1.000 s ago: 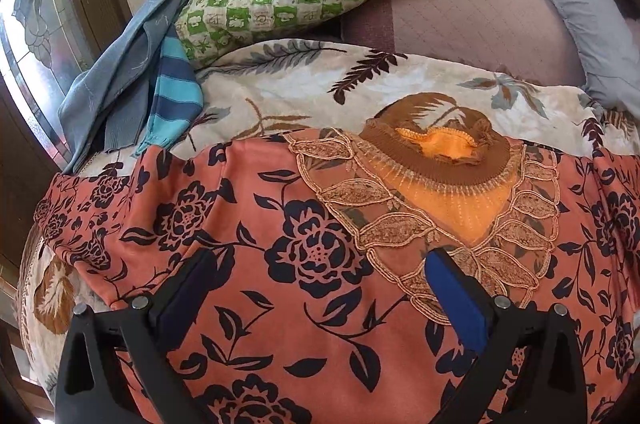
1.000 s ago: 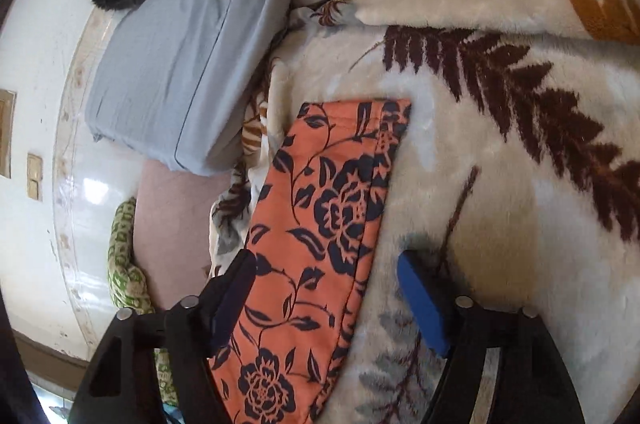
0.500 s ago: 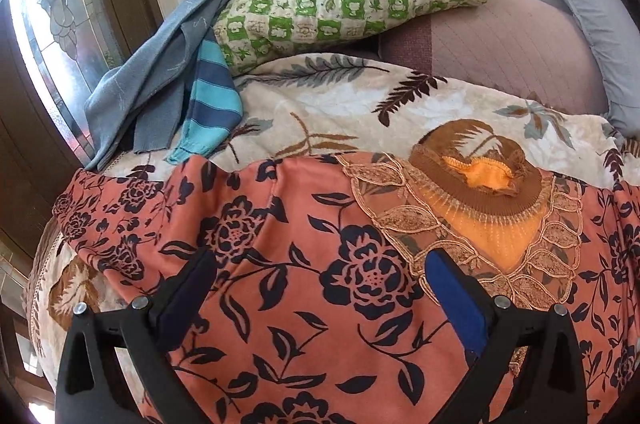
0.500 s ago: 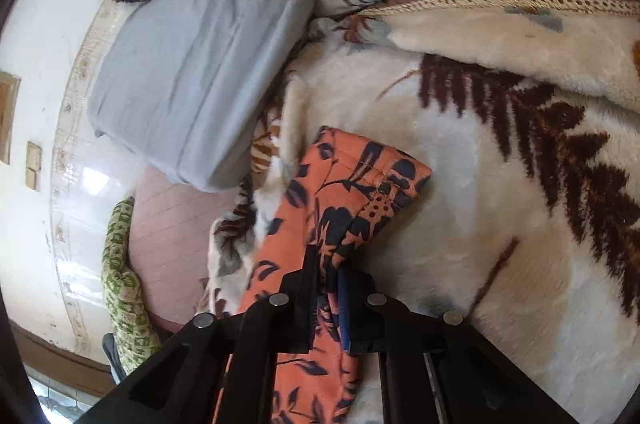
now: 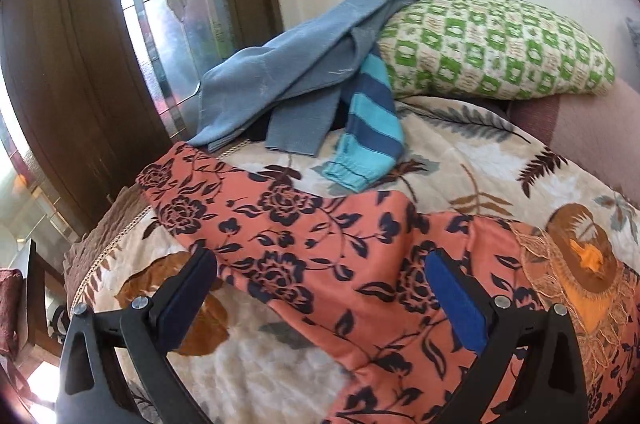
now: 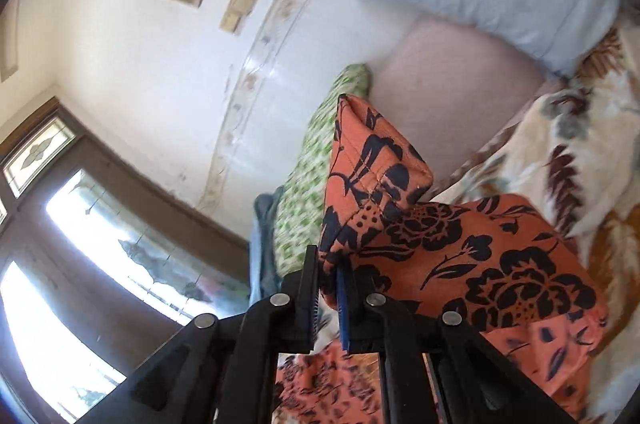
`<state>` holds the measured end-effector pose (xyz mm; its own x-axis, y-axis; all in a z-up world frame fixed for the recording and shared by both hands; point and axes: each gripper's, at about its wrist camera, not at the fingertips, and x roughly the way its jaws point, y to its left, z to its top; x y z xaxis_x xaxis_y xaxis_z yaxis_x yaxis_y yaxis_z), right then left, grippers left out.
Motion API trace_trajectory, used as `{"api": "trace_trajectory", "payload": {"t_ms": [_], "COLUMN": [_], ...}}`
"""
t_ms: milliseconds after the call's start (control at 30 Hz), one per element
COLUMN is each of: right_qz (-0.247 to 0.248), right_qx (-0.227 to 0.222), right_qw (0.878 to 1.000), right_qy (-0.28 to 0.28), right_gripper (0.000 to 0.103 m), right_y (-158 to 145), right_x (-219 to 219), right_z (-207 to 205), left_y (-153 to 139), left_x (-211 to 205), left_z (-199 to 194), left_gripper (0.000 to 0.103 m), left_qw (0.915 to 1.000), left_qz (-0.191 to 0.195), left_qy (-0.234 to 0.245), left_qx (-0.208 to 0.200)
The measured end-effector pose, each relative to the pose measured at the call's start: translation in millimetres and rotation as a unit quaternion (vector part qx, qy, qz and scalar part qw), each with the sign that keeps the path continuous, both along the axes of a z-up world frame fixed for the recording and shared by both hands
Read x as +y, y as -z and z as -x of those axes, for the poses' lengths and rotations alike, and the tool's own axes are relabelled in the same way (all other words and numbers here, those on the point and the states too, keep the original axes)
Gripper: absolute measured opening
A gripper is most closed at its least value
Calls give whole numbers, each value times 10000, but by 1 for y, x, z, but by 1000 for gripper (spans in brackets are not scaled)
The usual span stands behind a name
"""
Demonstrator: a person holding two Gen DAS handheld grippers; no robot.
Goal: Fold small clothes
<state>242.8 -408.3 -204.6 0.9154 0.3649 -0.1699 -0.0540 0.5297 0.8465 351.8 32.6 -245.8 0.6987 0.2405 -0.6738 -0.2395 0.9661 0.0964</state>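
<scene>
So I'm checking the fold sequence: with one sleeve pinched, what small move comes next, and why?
Probably carry the right gripper, shut on the orange floral top's sleeve, inward over the embroidered neckline. The sleeve is lifted, while the other sleeve lies flat under the open left gripper.

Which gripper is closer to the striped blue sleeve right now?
Left. The left gripper hovers open over the orange floral garment, just short of the striped sleeve; the right gripper is clamped on that garment's other sleeve.
</scene>
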Motion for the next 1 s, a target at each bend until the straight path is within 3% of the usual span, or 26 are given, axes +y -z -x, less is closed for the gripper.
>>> {"api": "trace_trajectory", "payload": {"t_ms": [133, 233, 267, 300, 333, 400, 467, 600, 733, 933, 1000], "right_qz": [2, 227, 333, 425, 473, 547, 656, 984, 1412, 1254, 996], "right_qx": [289, 954, 1188, 1461, 1679, 1912, 1878, 1544, 1909, 2809, 2989], "right_qw": [9935, 9791, 9715, 9633, 9570, 9480, 9495, 9706, 9687, 9508, 9487], "right_qy": [-1100, -1784, -2024, -2213, -2319, -2487, -2425, -1560, -729, -370, -261], "right_gripper": [8, 22, 41, 75, 85, 86, 86, 86, 86, 83, 78], "right_y": [24, 62, 78, 92, 106, 124, 119, 84, 63, 114, 128], "right_x": [95, 159, 176, 190, 197, 206, 197, 140, 86, 28, 12], "right_z": [-38, -63, -69, -75, -76, -67, -59, -32, -12, -10, -14], "left_y": [-3, -3, -2, -1, 0, 1, 1, 6, 18, 42, 49], "left_x": [33, 41, 41, 40, 38, 33, 29, 17, 3, 2, -3], "left_z": [0, 0, 0, -1, -1, -2, -4, -8, -14, -26, -30], "left_gripper": [103, 103, 103, 103, 103, 103, 103, 103, 103, 101, 85], "left_qw": [9992, 9987, 9989, 9991, 9993, 9996, 9998, 9996, 9967, 9870, 9822], "left_qz": [189, 138, 121, 102, 75, 15, 35, 198, 374, 928, 1090], "left_qy": [-352, -482, -460, -423, -377, -291, -209, 52, 448, 642, 791], "left_qx": [-29, -46, -25, 4, 21, 34, 58, 219, 571, 1143, 1309]}}
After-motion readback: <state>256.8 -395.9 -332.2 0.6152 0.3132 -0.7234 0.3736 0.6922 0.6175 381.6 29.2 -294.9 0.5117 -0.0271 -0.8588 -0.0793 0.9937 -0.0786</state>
